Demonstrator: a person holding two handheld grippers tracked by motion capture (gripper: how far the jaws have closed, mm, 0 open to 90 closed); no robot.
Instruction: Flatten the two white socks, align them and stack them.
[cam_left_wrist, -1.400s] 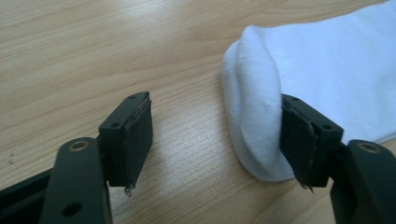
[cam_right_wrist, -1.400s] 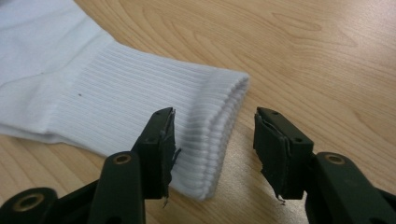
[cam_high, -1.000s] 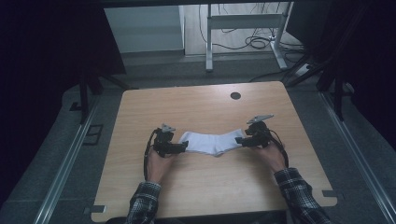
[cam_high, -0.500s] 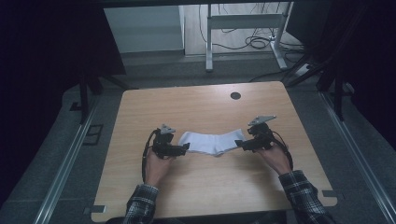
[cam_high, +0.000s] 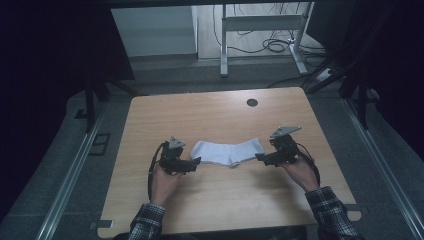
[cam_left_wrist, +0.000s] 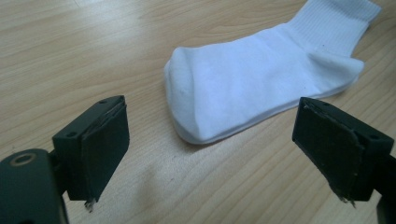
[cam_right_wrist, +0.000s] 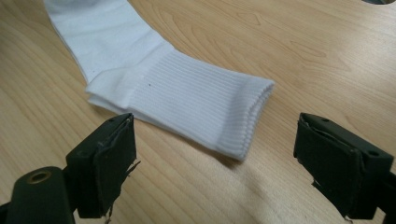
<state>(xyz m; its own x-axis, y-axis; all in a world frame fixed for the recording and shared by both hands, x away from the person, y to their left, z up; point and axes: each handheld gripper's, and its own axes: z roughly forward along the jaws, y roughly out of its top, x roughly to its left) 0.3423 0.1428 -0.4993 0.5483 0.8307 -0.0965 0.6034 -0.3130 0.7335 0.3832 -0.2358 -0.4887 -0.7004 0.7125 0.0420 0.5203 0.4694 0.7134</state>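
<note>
At the near edge of the high view, two checked sleeves (cam_high: 146, 224) are seen coming in over the wooden table (cam_high: 220, 200), one at the left and one at the right, and a bare stretch of tabletop is left between them. Just beyond the sleeves, each gripper is held in a hand; both forearms are angled inward toward the table's middle, so that the two grippers are pointed at each other across the sock.

The left gripper (cam_high: 196, 161) is held low over the table just left of the white sock (cam_high: 229, 152), a black cable being looped behind it. In the left gripper view its jaws are spread wide with nothing between the pads (cam_left_wrist: 100, 149); the rounded toe of the sock (cam_left_wrist: 261, 88) is seen lying flat just beyond them, untouched.

The right gripper (cam_high: 259, 157) is held just right of the sock, a grey plate being carried on top of it. In the right gripper view its jaws are likewise wide apart and empty, and the ribbed cuff of the sock (cam_right_wrist: 187, 100) is seen just ahead of the pads (cam_right_wrist: 114, 168), not gripped.

The sock is laid flat near the middle of the table, toe to the left and cuff to the right, with nothing lying across it.

Farther off, a small dark round hole (cam_high: 252, 102) is set in the tabletop toward the far right. Beyond the far edge, the legs of a pale metal frame (cam_high: 260, 30) and loose cables (cam_high: 272, 45) are seen on the floor
</note>
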